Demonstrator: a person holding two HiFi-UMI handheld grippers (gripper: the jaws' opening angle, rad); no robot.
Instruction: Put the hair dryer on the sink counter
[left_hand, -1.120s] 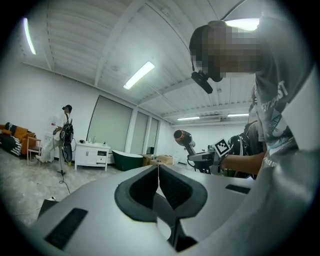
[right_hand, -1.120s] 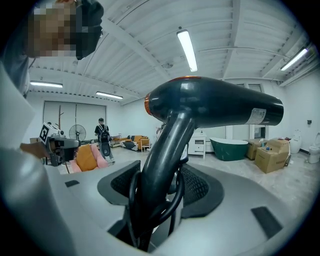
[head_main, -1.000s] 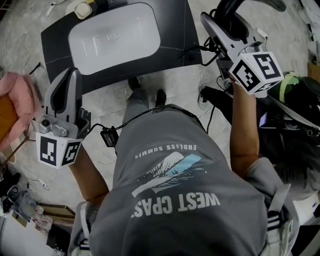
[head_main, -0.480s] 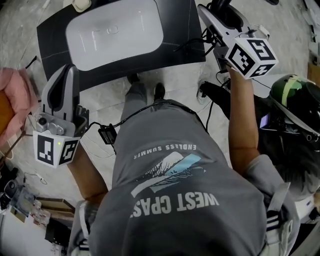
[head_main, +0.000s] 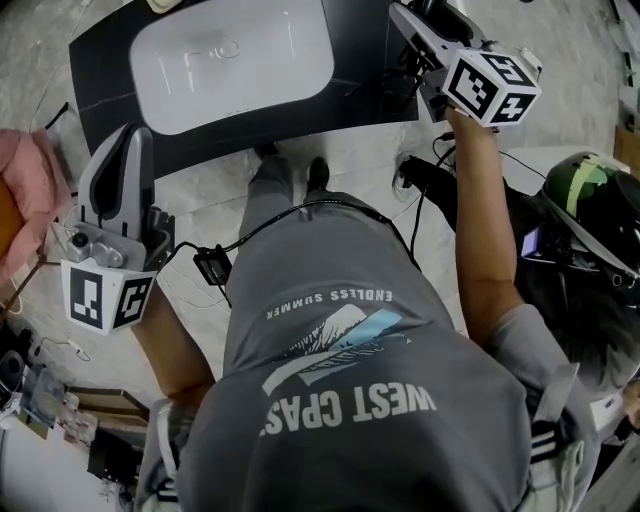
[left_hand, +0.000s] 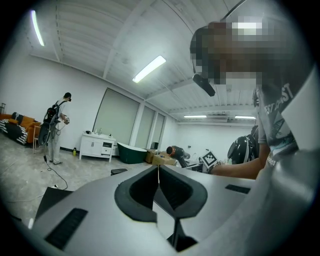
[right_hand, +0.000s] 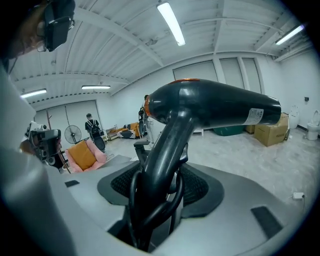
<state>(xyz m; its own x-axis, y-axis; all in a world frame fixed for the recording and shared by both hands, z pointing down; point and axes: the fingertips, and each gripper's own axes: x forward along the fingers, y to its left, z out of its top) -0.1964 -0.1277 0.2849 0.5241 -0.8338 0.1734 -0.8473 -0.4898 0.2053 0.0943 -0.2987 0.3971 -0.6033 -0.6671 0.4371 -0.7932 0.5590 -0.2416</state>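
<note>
The black sink counter (head_main: 360, 60) with its white basin (head_main: 240, 60) lies across the top of the head view. My right gripper (head_main: 425, 25) is over the counter's right end, shut on the handle of the black hair dryer (head_main: 440, 10). In the right gripper view the hair dryer (right_hand: 215, 107) stands upright between the jaws of my right gripper (right_hand: 160, 185), with its cord looped beside the handle. My left gripper (head_main: 125, 150) hangs low at my left side, short of the counter. Its jaws are shut and hold nothing (left_hand: 158, 175).
A pink cushioned seat (head_main: 20, 200) sits at the left edge. A black and green pack (head_main: 590, 200) is at the right. Cables trail over the floor by my feet (head_main: 410, 180). Small clutter lies at the lower left (head_main: 40, 400). A person (left_hand: 55, 127) stands far off.
My right gripper has carried the hair dryer forward and a little left, over the counter's right end. The counter has come nearer. My left gripper stays at my side.
</note>
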